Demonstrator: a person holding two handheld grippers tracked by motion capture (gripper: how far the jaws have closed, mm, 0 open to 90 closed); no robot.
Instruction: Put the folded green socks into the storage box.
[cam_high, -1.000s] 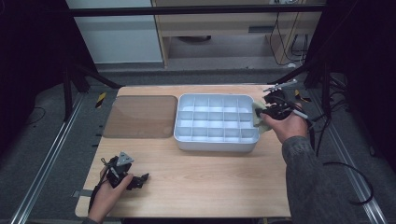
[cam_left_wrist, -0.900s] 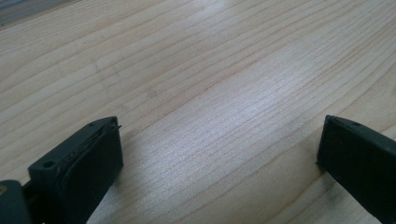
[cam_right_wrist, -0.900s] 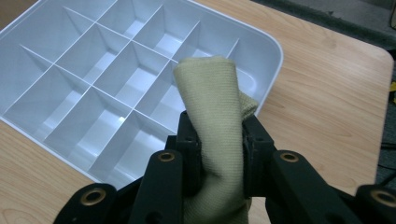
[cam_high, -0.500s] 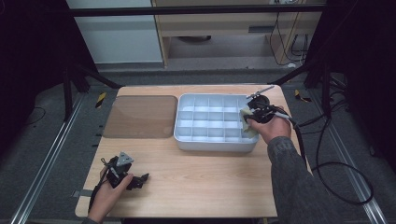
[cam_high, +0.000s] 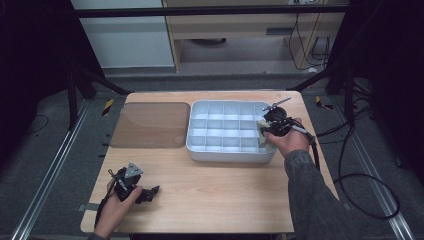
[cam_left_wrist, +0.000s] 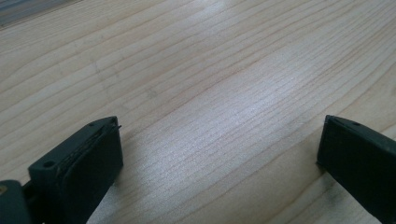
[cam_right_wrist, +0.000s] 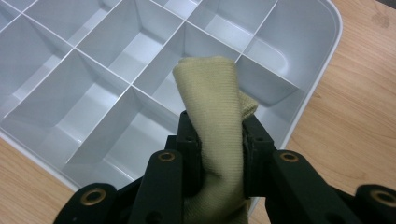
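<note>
Folded pale yellow-green cloth (cam_right_wrist: 212, 121) is clamped between the right tool's (cam_high: 270, 131) jaws, loose end poking out over the white plastic divided tray (cam_high: 200, 150), at the tray's 3 o'clock edge, above the right-hand compartments. Looks soft, light and limp with a ribbed weave: it'll flop and bunch, won't slip much, nothing fragile. Best held mid-fold as now, leaving a short free end for wiping cells. Translucent brown flat lid (cam_high: 150, 125) lies at 9 o'clock of the tray, just beside it. Left tool (cam_high: 147, 192) rests at 7 o'clock on the wooden counter (cam_left_wrist: 210, 70), jaws wide apart, nothing between them.
</note>
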